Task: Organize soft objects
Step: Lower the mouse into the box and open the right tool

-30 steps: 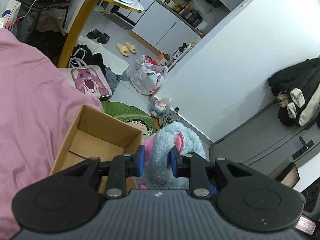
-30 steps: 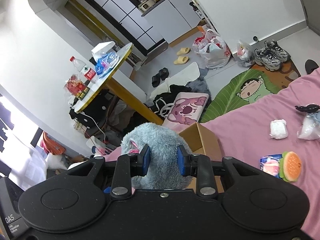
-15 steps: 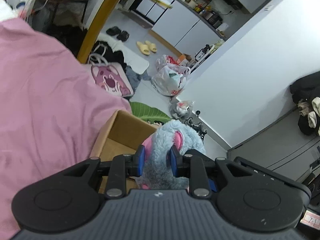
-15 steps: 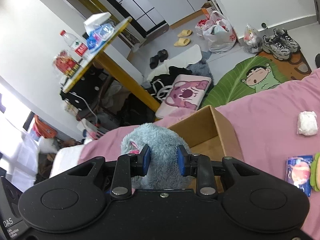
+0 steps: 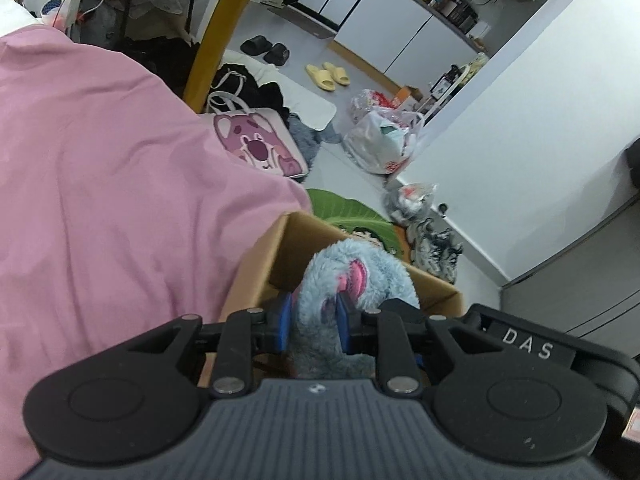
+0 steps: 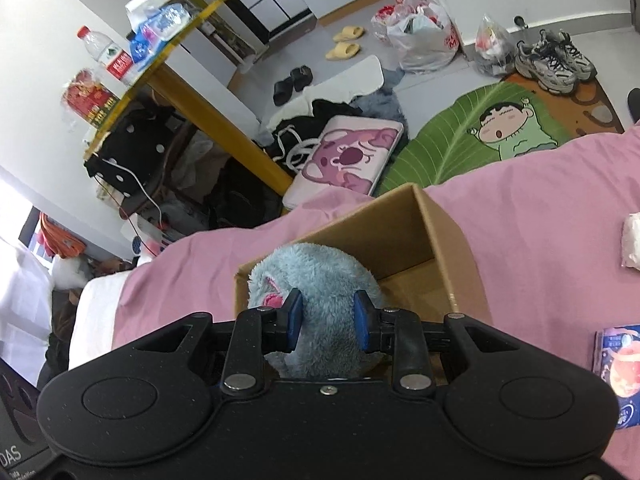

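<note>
A fluffy blue plush toy (image 5: 352, 268) with pink ear patches hangs between both grippers. My left gripper (image 5: 314, 326) pinches one side of it, its jaws closing a little tighter on the fur. My right gripper (image 6: 326, 316) is shut on the other side of the plush toy (image 6: 316, 268). An open cardboard box (image 6: 416, 236) stands on the pink bedspread (image 6: 520, 216) straight below, and the toy's lower part dips past the rim of the box (image 5: 288, 248). The toy's underside is hidden behind the gripper bodies.
On the bedspread right of the box lie a white soft pack (image 6: 632, 240) and a blue printed pack (image 6: 620, 372). Beyond the bed's edge are a pink bear cushion (image 6: 352, 156), a green leaf rug (image 6: 472, 128), a yellow table leg (image 5: 216, 36), bags and shoes.
Both grippers have come down and forward with the plush toy still held. The box, earlier off to one side and lower in view, now sits directly under the toy.
</note>
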Demonstrator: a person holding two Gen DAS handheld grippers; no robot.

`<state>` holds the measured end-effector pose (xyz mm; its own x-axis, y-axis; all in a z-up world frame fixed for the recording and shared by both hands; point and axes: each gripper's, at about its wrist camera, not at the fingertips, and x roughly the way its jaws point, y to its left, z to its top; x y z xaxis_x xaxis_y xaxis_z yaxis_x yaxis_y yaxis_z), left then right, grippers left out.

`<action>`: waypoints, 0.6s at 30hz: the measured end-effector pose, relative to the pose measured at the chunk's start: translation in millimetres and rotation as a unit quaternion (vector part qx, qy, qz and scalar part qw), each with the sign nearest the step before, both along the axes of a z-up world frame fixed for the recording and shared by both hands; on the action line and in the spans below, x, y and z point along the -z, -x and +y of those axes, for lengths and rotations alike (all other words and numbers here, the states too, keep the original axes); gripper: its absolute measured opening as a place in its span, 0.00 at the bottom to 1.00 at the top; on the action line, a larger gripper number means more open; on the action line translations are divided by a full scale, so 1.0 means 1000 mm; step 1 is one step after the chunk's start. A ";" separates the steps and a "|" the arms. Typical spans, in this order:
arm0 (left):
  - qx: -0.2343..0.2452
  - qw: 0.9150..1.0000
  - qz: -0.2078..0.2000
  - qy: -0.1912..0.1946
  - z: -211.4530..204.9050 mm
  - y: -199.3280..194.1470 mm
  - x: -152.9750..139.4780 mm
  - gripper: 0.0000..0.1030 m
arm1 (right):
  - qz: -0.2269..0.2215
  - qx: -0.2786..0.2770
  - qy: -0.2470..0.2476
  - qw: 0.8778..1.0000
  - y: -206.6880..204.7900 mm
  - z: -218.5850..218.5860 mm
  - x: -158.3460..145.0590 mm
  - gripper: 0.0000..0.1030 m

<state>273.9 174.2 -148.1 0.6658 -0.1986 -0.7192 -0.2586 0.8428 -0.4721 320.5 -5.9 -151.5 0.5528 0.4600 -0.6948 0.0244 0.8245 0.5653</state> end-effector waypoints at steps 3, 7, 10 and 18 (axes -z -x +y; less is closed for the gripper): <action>-0.006 1.000 0.004 -0.005 0.001 -0.001 0.000 0.20 | 0.003 -0.004 0.003 1.000 -0.001 0.002 -0.001 0.28; -0.009 1.000 0.007 -0.016 -0.001 -0.004 -0.002 0.22 | 0.012 -0.005 -0.009 1.000 -0.001 -0.001 -0.003 0.30; -0.012 1.000 0.007 -0.013 0.000 -0.003 -0.005 0.24 | 0.016 -0.007 -0.025 1.000 -0.001 -0.005 -0.005 0.33; -0.011 0.999 0.012 -0.029 -0.003 0.003 -0.013 0.35 | -0.023 -0.009 -0.031 0.999 0.023 -0.019 -0.031 0.59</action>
<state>270.4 170.8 -135.0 0.6519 -0.1418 -0.7449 -0.2874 0.8629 -0.4158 297.9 -25.2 -120.9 0.5755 0.5119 -0.6378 -0.0173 0.7874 0.6162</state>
